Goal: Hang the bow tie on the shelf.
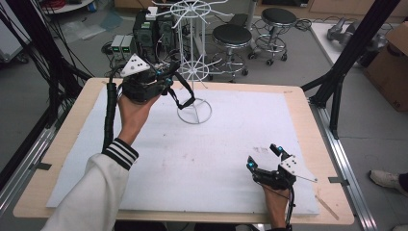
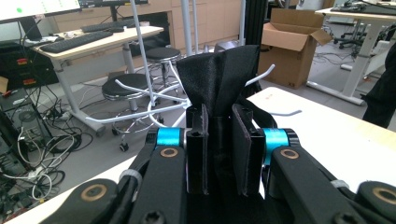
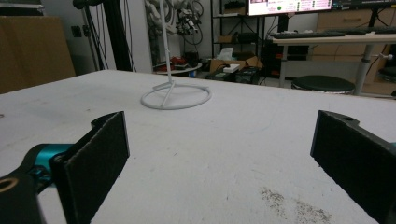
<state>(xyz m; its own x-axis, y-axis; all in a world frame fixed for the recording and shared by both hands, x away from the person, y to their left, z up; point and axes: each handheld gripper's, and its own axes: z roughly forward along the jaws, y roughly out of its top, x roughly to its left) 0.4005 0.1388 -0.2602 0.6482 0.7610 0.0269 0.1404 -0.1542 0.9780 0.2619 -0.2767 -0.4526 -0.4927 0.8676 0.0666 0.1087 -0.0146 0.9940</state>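
My left gripper [image 1: 167, 82] is held up at the far left of the table, next to the pole of a white wire hanger stand [image 1: 191, 53]. It is shut on a black satin fabric piece [image 2: 217, 74] that sticks up past the pads [image 2: 198, 140]. A thin black strap [image 1: 185, 98] of that piece hangs in a loop toward the stand's ring base [image 1: 195, 117]. The stand's white hooks [image 2: 154, 100] show just behind the fabric. My right gripper [image 1: 263, 156] rests low at the near right, open with nothing between its jaws [image 3: 219, 140]; the ring base [image 3: 175, 97] lies far ahead of it.
A white mat [image 1: 216, 144] covers the wooden table [image 1: 308, 120]. Two black stools [image 1: 232, 36] and computer boxes [image 1: 149, 29] stand on the floor beyond the far edge. A black frame leg [image 1: 337, 86] rises at the table's right, with a cardboard box [image 1: 392, 67] farther right.
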